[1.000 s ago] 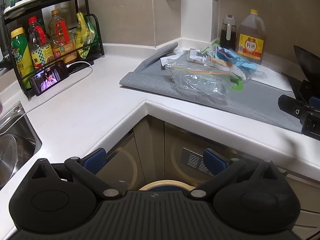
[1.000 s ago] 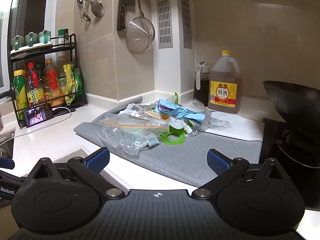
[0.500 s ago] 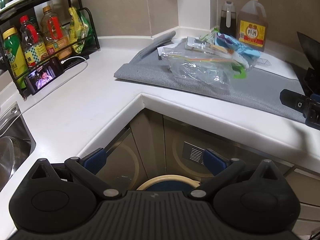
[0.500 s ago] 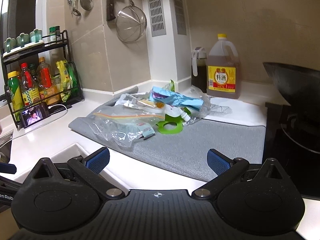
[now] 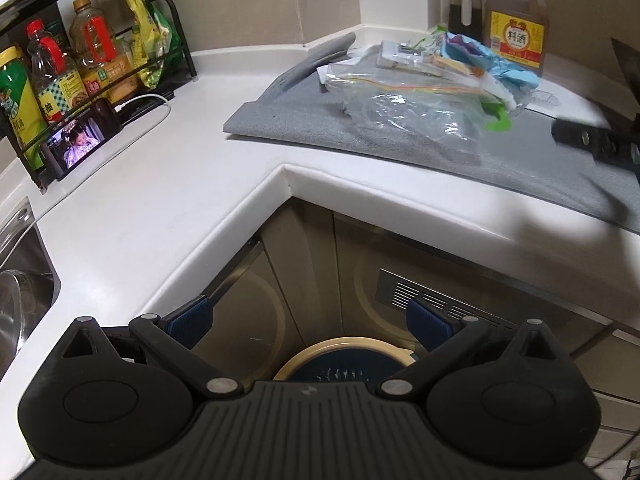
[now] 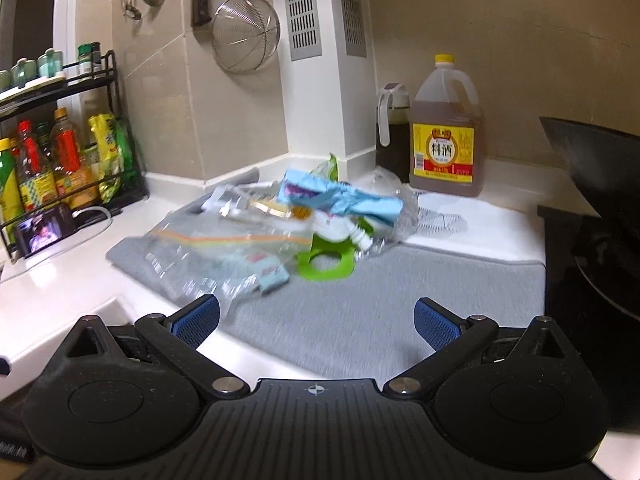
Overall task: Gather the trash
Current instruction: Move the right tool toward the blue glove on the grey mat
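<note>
A trash pile (image 6: 288, 220) is lying on the grey mat (image 6: 380, 304) covering the white counter (image 5: 160, 184). Both grippers, left (image 5: 310, 326) and right (image 6: 316, 320), are gaping empty, the right now nearer the mat.

Left tongs (image 5: 310, 322) spread wide, empty, angled downward; right tongs (image 6: 316, 320) spread wide, empty, held level

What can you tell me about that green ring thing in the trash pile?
The green ring looks like bright lime plastic: a flat loop with a round hole and a wider tab at its back. It lies flat on the grey mat, at the near edge of the trash pile. Its back part is tucked under the crinkly clear wrappers and a white packet. No gripper touches it.
</note>
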`<control>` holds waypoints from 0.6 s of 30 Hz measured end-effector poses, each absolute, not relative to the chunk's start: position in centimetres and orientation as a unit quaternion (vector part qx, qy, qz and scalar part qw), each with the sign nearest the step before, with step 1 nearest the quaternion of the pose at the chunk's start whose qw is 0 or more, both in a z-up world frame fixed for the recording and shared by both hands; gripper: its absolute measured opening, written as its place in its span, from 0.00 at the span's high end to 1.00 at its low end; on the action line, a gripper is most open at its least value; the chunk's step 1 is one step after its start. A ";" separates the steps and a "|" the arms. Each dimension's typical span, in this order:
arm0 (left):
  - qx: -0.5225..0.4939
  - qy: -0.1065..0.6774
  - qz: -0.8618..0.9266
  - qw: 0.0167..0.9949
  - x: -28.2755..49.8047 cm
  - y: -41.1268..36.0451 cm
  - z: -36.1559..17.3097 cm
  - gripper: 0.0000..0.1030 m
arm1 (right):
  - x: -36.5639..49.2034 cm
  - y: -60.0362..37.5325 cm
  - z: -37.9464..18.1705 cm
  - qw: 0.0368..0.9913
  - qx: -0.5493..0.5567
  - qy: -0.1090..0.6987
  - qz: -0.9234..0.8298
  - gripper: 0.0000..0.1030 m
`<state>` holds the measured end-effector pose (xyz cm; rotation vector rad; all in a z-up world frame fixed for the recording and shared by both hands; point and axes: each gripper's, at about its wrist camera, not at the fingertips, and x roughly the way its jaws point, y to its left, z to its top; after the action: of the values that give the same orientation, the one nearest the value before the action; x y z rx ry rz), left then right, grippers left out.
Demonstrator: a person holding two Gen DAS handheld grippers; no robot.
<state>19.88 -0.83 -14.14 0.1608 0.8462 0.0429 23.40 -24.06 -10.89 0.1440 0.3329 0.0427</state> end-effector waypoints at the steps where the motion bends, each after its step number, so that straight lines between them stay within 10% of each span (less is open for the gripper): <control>1: 0.078 0.412 0.024 0.908 20.1 -0.8 -14.1 0.00 | 24.3 -24.2 -10.8 0.984 0.072 0.162 0.022 0.00; 18: 0.102 0.420 0.059 0.900 22.1 -0.9 -13.4 0.00 | 37.4 -25.6 -10.1 0.991 0.085 0.078 0.063 0.00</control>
<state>22.06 -0.87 -13.45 0.2114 0.8686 0.1215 37.42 -25.65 -10.15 0.1704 0.1563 0.1268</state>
